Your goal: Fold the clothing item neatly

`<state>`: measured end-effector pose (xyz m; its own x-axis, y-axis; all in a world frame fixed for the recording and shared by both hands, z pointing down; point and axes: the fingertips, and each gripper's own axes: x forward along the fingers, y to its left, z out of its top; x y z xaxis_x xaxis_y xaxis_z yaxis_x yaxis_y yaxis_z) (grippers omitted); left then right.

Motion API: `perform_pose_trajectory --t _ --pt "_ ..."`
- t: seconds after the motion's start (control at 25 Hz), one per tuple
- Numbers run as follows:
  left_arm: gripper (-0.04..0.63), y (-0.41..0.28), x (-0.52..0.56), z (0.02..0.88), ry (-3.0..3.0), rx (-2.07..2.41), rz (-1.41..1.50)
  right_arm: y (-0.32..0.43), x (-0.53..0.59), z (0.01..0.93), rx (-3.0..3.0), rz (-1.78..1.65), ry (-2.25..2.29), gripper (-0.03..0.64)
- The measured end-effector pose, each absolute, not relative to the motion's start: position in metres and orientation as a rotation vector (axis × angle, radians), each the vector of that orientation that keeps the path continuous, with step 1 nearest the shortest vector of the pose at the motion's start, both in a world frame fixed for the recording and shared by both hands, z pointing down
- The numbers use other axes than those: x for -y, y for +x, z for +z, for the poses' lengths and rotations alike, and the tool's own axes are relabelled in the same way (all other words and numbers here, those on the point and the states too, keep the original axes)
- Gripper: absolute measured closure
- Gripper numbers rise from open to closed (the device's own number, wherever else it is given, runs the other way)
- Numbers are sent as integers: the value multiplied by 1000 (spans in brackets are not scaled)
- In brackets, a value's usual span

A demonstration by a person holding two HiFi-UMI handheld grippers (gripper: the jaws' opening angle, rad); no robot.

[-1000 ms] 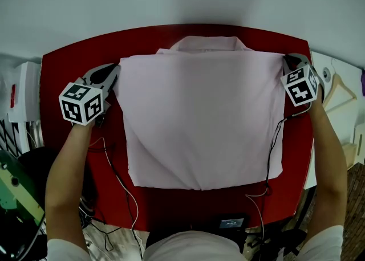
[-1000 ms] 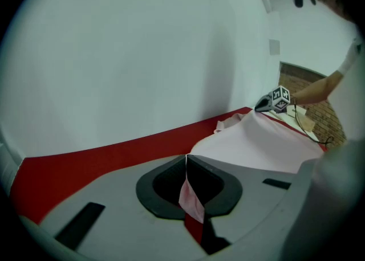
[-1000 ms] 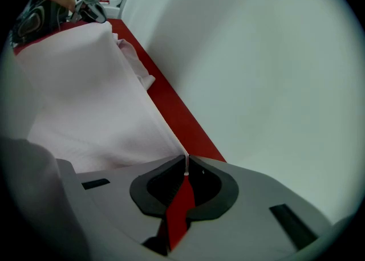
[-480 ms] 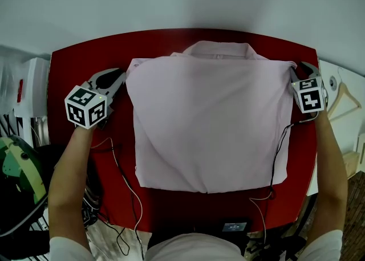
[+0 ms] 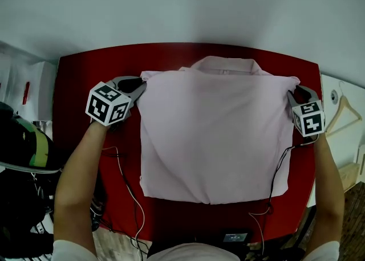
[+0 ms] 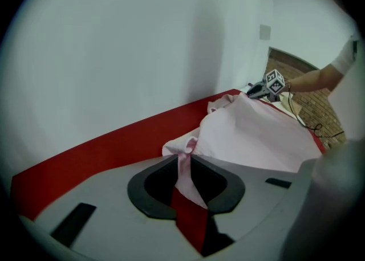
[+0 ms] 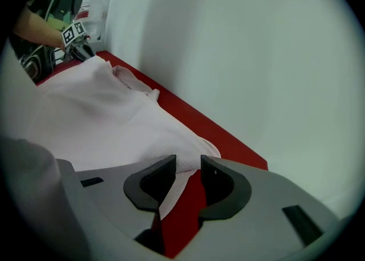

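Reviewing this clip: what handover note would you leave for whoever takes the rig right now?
Left claw: nearly shut, jaws just easing open, pinching the far left corner of the pink shirt.
Right claw: open, jaws just opened; the far right corner lies loose between them.
Things: shirt flat on the red table, collar at the far edge.
Done: shirt spread as a smooth rectangle, no sleeves showing.
Left: release the left corner, then probably fold the near edge up towards the collar.

Grey left gripper [image 5: 138,85], right gripper [image 5: 292,91], chequered cubes [image 5: 108,104], white sleeves [image 5: 71,249]
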<state>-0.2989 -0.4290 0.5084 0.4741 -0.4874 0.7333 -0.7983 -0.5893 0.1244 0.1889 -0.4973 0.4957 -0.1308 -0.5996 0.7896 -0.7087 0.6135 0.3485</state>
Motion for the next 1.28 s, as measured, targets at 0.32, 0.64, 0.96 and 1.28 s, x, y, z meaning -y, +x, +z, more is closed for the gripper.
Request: perform_pose_trajectory --t 0.32,0.64,0.96,1.28 --pt "446 -288 417 521 2280 958 989 189 486 499 1842 198 1061 497" --pt "512 -291 425 519 2237 1050 841 192 483 500 1837 211 1089 497" --pt "563 -319 439 489 2144 1262 450 199 486 501 1818 231 1137 530" --pt "561 -337 442 497 2022 1317 312 236 496 510 1713 328 1284 591"
